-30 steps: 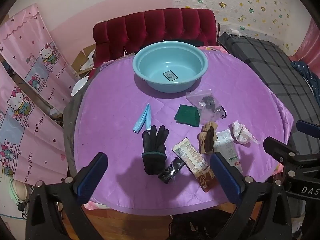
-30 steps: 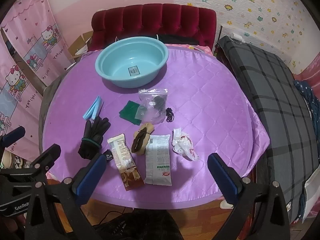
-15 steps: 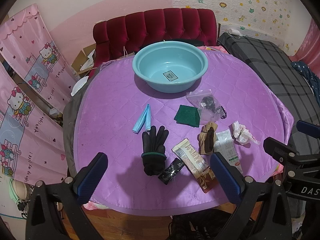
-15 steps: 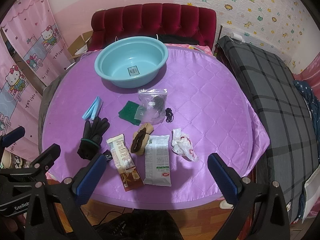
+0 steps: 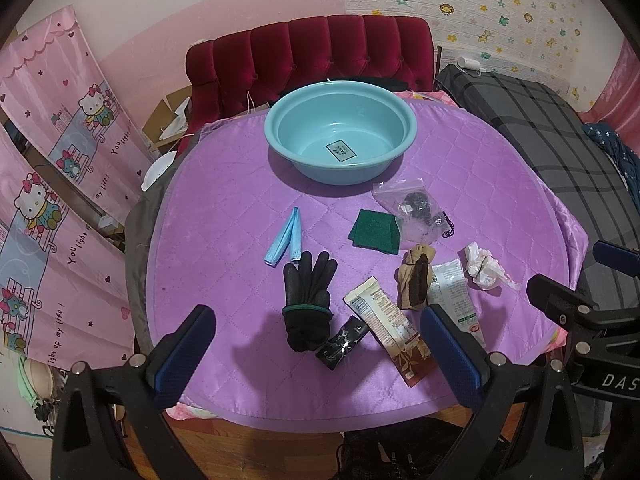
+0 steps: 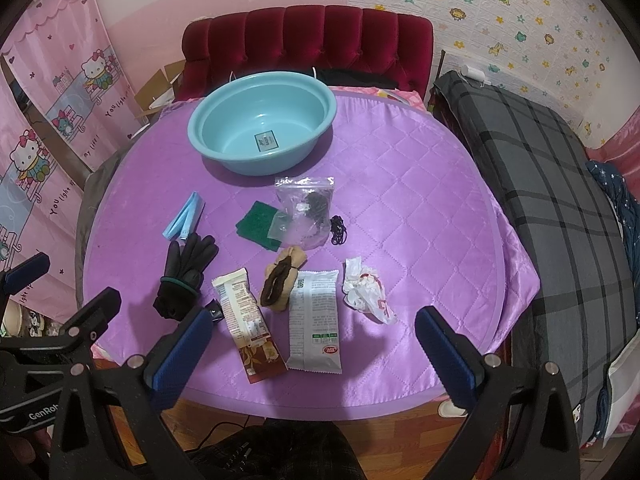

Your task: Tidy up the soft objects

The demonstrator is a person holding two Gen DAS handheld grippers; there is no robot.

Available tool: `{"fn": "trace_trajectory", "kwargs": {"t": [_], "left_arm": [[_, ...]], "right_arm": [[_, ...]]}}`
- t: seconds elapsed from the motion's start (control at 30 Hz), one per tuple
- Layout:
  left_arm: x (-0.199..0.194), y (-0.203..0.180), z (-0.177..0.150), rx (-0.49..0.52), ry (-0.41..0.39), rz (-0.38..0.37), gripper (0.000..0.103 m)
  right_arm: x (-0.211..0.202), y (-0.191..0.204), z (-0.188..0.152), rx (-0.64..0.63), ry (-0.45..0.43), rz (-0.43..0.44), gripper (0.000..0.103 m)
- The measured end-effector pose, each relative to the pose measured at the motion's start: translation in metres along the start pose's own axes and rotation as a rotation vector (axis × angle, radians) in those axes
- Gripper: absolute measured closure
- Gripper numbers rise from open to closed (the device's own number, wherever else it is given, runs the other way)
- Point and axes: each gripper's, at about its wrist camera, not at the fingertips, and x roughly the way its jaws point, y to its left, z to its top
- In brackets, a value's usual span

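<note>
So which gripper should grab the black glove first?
Probably the left gripper: the glove lies right ahead between its open fingers. From the right gripper it sits off to the left.

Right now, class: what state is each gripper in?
Left gripper: open, holding nothing.
Right gripper: open, holding nothing.

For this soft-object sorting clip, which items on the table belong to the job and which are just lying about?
Likely part of the job: black glove, blue face mask, green scrubbing pad, rolled socks, crumpled white bag, empty blue basin.

Probably lying about: two snack wrappers, small black packet, zip bag, hair ties.
</note>
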Motion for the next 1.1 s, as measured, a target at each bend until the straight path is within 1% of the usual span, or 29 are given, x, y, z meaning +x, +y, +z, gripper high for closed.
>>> {"fn": "trace_trajectory", "kwargs": {"t": [0.3, 1.1], "left_arm": [[0.0082, -0.0034, 0.0007, -0.006, 0.0, -0.004, 0.0], [0.0021, -0.0031, 0.0041, -0.004, 0.0, -0.01, 0.0]], "right_arm": [[0.0039, -0.0028, -0.0005, -0.003, 0.0, -0.005, 0.0], [0.002, -0.0084, 0.0029, -0.006, 0.006, -0.013, 0.0]]}}
